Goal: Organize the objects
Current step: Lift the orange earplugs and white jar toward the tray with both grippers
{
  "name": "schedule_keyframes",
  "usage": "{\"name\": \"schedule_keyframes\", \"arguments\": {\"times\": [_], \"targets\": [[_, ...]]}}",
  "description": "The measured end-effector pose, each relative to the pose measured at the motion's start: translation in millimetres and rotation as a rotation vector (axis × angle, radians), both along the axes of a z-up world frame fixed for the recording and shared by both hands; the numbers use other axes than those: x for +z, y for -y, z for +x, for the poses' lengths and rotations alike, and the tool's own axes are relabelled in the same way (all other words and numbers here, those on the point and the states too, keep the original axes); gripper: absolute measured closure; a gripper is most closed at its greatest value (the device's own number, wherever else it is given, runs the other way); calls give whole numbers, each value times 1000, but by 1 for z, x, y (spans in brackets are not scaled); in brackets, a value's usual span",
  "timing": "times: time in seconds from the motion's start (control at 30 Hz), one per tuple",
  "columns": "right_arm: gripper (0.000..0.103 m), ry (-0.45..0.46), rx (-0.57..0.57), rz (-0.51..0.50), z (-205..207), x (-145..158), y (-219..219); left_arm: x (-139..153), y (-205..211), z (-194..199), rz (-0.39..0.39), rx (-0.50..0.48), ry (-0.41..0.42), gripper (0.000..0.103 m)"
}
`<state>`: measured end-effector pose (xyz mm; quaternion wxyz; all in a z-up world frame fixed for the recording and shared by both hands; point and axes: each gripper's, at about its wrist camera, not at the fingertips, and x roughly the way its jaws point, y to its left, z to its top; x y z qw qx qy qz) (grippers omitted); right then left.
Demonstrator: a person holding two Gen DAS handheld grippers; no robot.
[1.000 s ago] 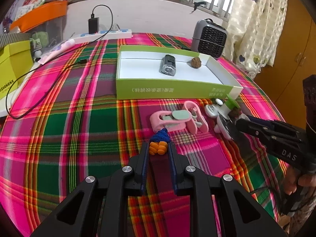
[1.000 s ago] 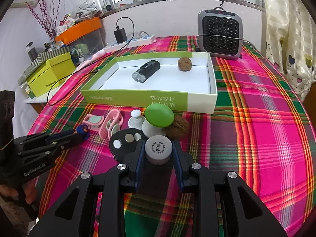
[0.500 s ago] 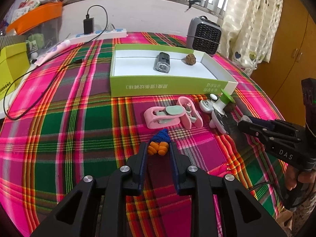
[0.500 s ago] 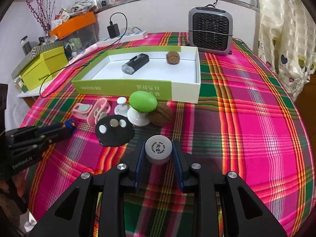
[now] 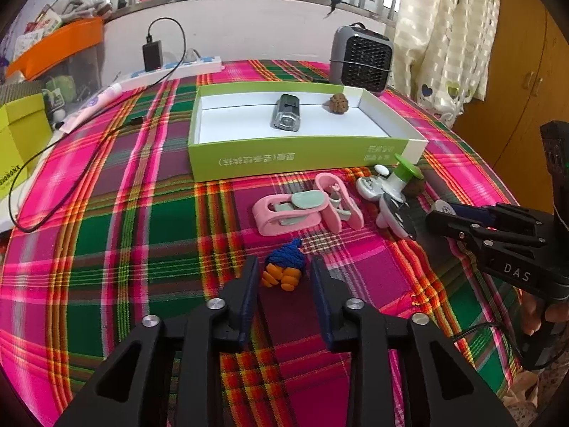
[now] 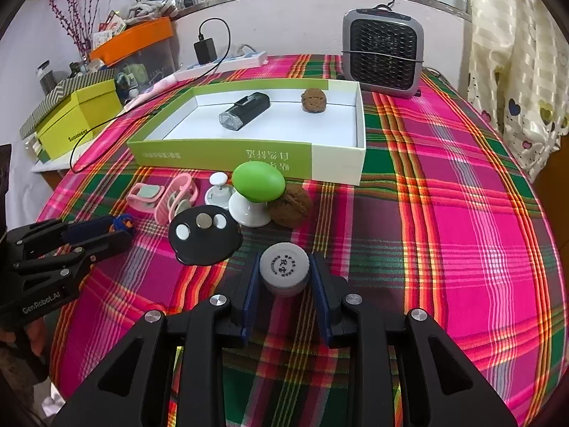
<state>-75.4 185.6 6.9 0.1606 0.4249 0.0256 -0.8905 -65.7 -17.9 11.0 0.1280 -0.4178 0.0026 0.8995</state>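
Observation:
A green and white box (image 5: 302,158) (image 6: 227,156) holds a small black flashlight (image 5: 286,115) (image 6: 245,110) and a walnut (image 5: 338,103) (image 6: 313,99). In front of it lie two pink clips (image 5: 306,208) (image 6: 167,197), a green mushroom-shaped toy (image 6: 258,186) (image 5: 403,176), a second walnut (image 6: 290,206), a white knob (image 6: 218,192) and a black disc (image 6: 204,235). My left gripper (image 5: 284,277) is open around a blue and orange knitted toy (image 5: 284,267) lying on the cloth. My right gripper (image 6: 284,274) is shut on a round white jar (image 6: 283,268).
A plaid cloth (image 6: 444,195) covers the round table. A grey fan heater (image 6: 382,55) stands behind the box. A power strip with a charger and cable (image 5: 160,60) lies at the back left, with a yellow box (image 6: 78,117) and an orange bin (image 6: 138,44) beyond.
My left gripper's fingers have spread and let go of the knitted toy. My right gripper has pulled back from the pile with the white jar in it.

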Motion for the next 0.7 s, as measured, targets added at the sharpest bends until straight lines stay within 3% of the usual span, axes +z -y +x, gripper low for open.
{"name": "schedule_keyframes", "arguments": {"times": [0.7], "targets": [[74,0,3,-2,-1,0,0,0,3,0,-4,10,-1,86]]}}
